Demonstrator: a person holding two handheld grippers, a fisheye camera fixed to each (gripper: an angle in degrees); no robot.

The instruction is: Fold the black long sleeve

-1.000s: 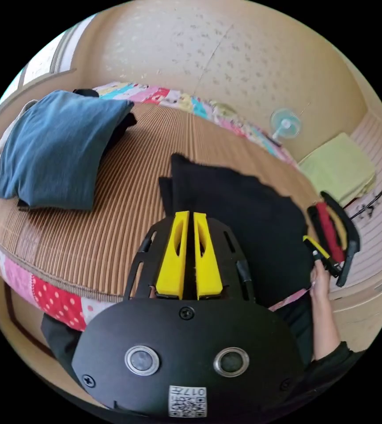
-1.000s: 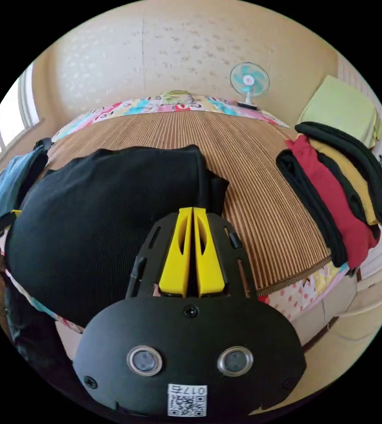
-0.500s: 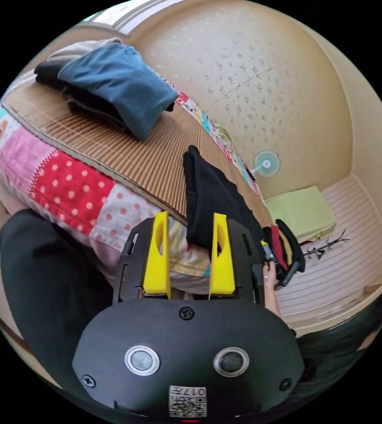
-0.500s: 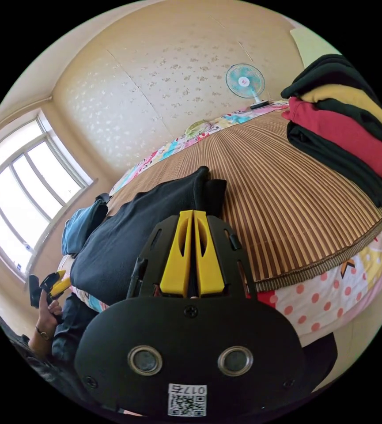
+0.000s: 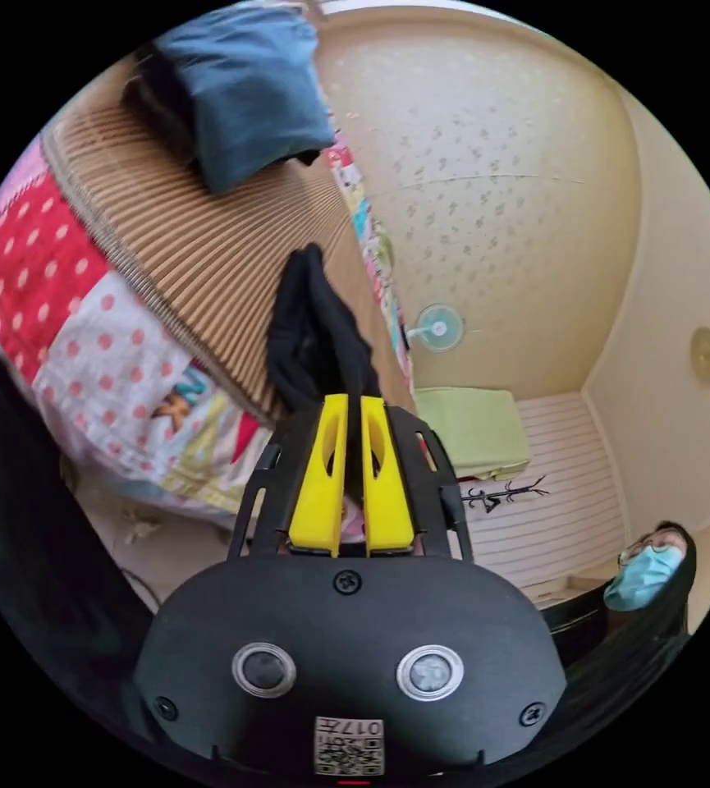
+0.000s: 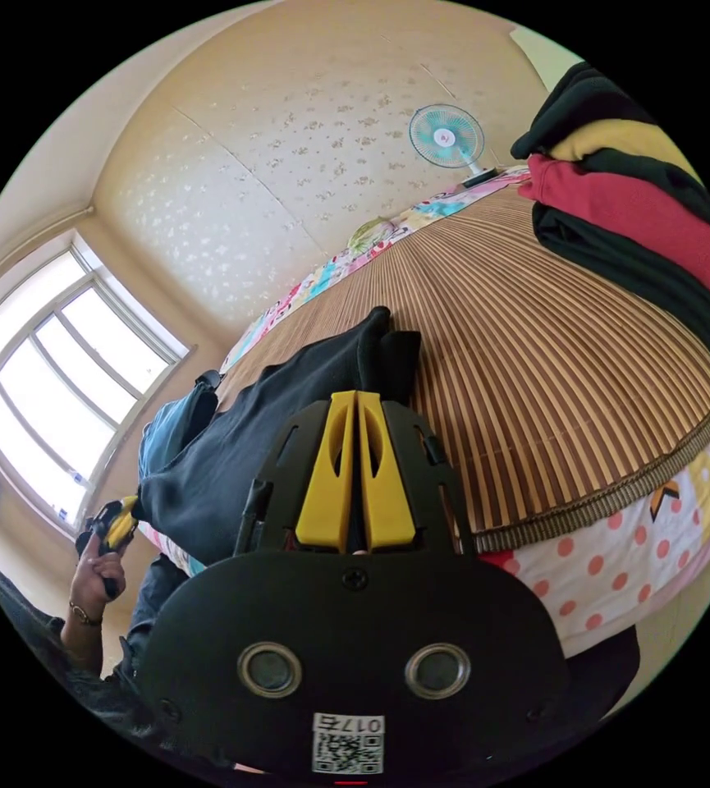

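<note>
Left gripper (image 5: pixel 353 410): yellow jaws nearly together, pinching the near edge of the black long sleeve (image 5: pixel 313 336) — cloth runs between them.
Right gripper (image 6: pixel 356 406): yellow jaws drawn close on the other near edge of the black long sleeve (image 6: pixel 289 402); fabric sits in the narrow slot between them.
Writing: each gripper body carries a small square code sticker with tiny characters, not read here.
Hand (image 6: pixel 96 566): in the right gripper view a hand with a bracelet at the wrist grips the left gripper's handle, its yellow jaws at the garment's far corner.
Black long sleeve: folded, lying on the woven mat (image 6: pixel 527 369) of the bed — near the bed's front edge, partly overhanging it.
Bed cover (image 5: pixel 84 328): patchwork with red and pink dotted squares, under the mat.
Blue garment (image 5: pixel 240 90): folded, on the mat well apart from the black one.
Clothes stack (image 6: pixel 642 205): black, red and mustard pieces, at the mat's other end.
Fan (image 6: pixel 446 135): small, by the wall beyond the bed.
</note>
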